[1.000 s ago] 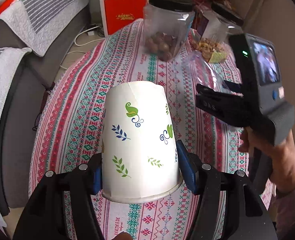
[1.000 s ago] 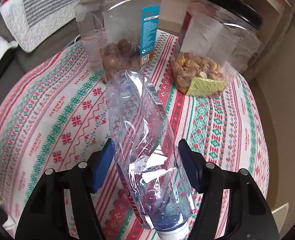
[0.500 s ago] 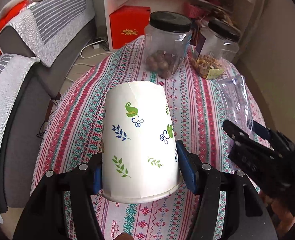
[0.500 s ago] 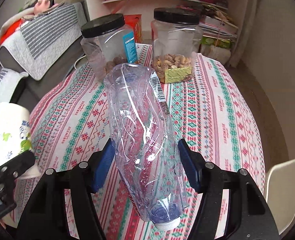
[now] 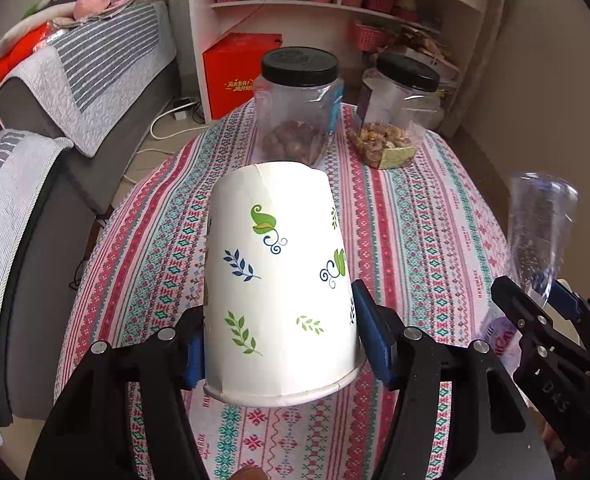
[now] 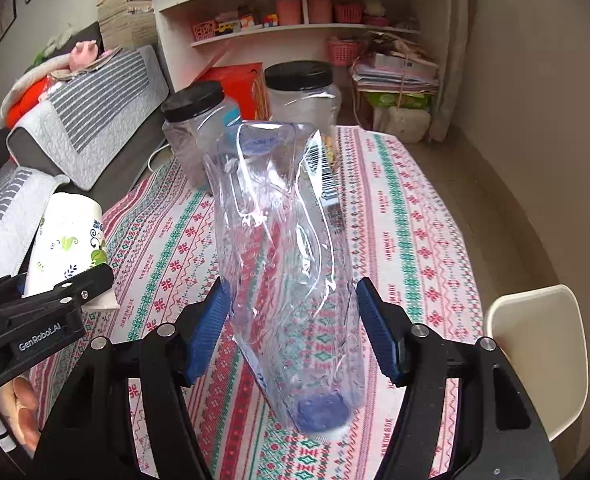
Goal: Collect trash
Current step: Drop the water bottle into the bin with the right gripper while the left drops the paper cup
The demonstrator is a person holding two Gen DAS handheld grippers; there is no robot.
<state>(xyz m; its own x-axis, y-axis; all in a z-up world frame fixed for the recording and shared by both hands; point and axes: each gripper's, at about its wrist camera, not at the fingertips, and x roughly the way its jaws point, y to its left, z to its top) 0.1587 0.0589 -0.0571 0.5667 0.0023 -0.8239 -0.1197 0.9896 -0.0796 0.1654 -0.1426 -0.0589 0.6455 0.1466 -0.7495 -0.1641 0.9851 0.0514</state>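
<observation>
My left gripper (image 5: 281, 340) is shut on a white paper cup (image 5: 277, 276) with leaf prints, held upside down above the patterned tablecloth (image 5: 415, 240). My right gripper (image 6: 293, 332) is shut on a crushed clear plastic bottle (image 6: 287, 240), cap end toward the camera, held above the table. The bottle and right gripper also show in the left wrist view (image 5: 535, 240) at the right. The cup and left gripper show in the right wrist view (image 6: 69, 240) at the left.
Two clear jars with black lids stand at the table's far end: one with brown nuts (image 5: 297, 108), one with mixed nuts (image 5: 395, 116). A grey sofa (image 5: 35, 152) lies left, white shelves (image 5: 335, 4) behind, a cream chair (image 6: 539, 356) right.
Both grippers have risen and pulled back from the jars, carrying the cup and the bottle. The right gripper has moved to the right of the left one.
</observation>
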